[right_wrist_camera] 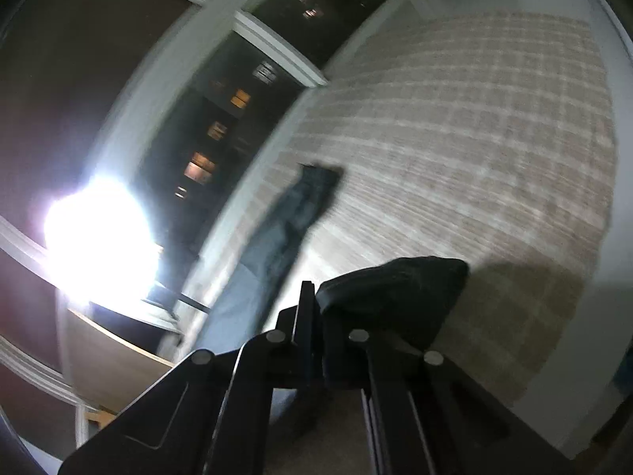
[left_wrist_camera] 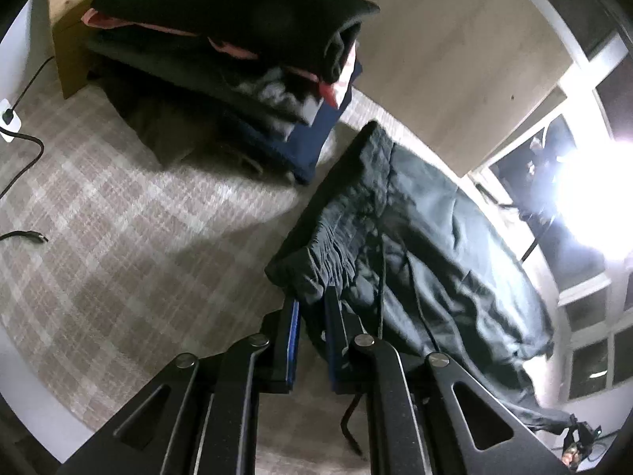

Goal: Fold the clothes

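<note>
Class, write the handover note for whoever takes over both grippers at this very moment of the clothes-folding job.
Left gripper: shut on the waistband corner of the dark trousers, which stretch away over the checked cover.
Right gripper: jaws shut on a dark fold of cloth; which part of the garment it is cannot be told.
Folded stack lies beyond the left gripper, by the wooden board.
Done: several garments stacked.
Left: fold these trousers and add them to the stack.
</note>
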Demonstrator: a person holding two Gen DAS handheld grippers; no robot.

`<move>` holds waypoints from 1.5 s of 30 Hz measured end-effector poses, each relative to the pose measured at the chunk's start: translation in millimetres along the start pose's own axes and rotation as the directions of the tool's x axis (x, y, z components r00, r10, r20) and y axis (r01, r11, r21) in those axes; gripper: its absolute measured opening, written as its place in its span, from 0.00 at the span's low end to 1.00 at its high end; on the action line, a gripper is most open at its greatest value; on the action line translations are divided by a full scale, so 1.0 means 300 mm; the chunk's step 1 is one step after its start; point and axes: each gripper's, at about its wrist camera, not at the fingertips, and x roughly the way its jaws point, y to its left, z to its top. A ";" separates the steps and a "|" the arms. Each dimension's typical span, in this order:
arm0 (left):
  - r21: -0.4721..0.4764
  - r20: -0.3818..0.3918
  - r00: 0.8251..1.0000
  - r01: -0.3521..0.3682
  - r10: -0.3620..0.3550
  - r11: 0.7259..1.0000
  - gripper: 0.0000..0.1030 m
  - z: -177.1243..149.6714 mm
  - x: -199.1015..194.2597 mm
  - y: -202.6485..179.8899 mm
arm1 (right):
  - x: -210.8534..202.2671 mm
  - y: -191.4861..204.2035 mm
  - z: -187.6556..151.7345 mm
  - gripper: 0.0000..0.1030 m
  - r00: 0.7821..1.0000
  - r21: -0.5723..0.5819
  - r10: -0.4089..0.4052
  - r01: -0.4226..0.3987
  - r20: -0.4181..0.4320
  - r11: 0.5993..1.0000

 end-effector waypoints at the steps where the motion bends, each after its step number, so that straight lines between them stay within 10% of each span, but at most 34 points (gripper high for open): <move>1: -0.008 0.005 1.000 0.011 -0.010 1.000 0.09 0.015 -0.008 -0.009 | 0.011 0.035 0.019 0.03 1.000 -0.004 0.009 -0.009 0.005 1.000; 14: 0.043 0.036 0.995 -0.099 0.097 0.994 0.09 0.407 0.166 -0.264 | 0.636 0.446 0.324 0.03 0.987 -0.134 -0.139 0.127 -0.080 0.983; 24: 0.077 -0.041 0.971 -0.232 0.235 0.970 0.11 0.577 0.604 -0.408 | 1.189 0.370 0.380 0.03 0.884 -0.193 -0.430 0.396 -0.185 0.898; 28: 0.097 -0.076 0.966 -0.239 0.246 0.966 0.19 0.604 0.654 -0.424 | 1.260 0.323 0.373 0.05 0.851 -0.220 -0.436 0.384 -0.293 0.897; 35: 0.292 -0.030 0.977 -0.192 0.210 0.937 0.25 0.561 0.481 -0.484 | 1.020 0.443 0.263 0.25 0.917 -0.445 -0.331 0.206 -0.224 0.871; 37: 0.369 -0.028 0.988 -0.132 0.153 0.920 0.25 0.522 0.427 -0.515 | 0.949 0.537 0.162 0.27 0.941 -0.595 -0.259 0.083 -0.217 0.799; 39: 0.483 -0.025 0.992 -0.100 0.128 0.870 0.32 0.479 0.412 -0.569 | 0.921 0.647 0.013 0.45 0.945 -0.767 -0.220 -0.047 -0.241 0.640; 43: 0.731 -0.055 0.987 -0.062 0.150 0.679 0.46 0.371 0.513 -0.727 | 0.949 0.819 -0.320 0.57 0.936 -0.955 -0.237 -0.213 -0.260 0.206; 45: 0.808 -0.098 0.983 -0.014 0.157 0.589 0.46 0.315 0.592 -0.794 | 0.989 0.859 -0.441 0.57 0.914 -0.952 -0.268 -0.292 -0.306 0.092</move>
